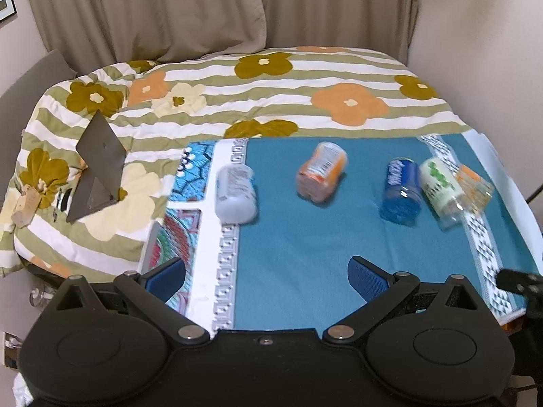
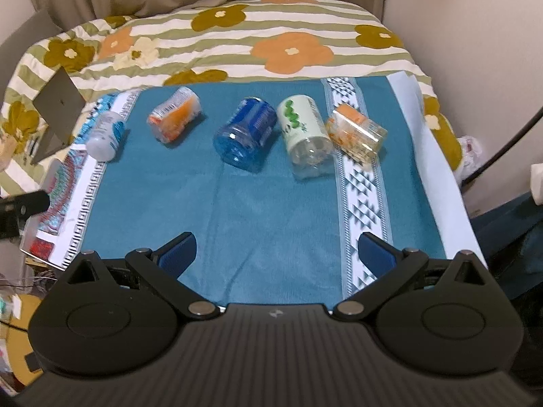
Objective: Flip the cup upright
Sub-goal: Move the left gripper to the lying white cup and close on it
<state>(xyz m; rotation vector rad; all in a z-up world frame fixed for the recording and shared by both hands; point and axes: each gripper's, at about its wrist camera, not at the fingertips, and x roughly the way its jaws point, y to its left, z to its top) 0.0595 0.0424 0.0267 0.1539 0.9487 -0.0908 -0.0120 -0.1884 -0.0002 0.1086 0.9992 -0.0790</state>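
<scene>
Several plastic cups lie on their sides in a row on a teal cloth [image 1: 305, 237] [image 2: 271, 203]: a white one [image 1: 235, 194] [image 2: 105, 135] at the left, an orange one [image 1: 320, 172] [image 2: 174, 118], a blue one [image 1: 400, 191] [image 2: 246, 135], a green-and-white one [image 1: 441, 191] [image 2: 305, 135], and a clear orange-patterned one [image 1: 473, 188] [image 2: 356, 135] at the right. My left gripper [image 1: 266, 276] is open and empty, well short of the cups. My right gripper [image 2: 276, 254] is open and empty, also short of them.
The cloth lies on a bed with a flowered striped quilt [image 1: 271, 95] [image 2: 237, 40]. A dark folded stand [image 1: 96, 169] [image 2: 57, 115] sits on the quilt at the left. Curtains [image 1: 203, 6] and walls are behind. The other gripper's tip [image 1: 519, 281] [image 2: 20, 203] shows at the frame edge.
</scene>
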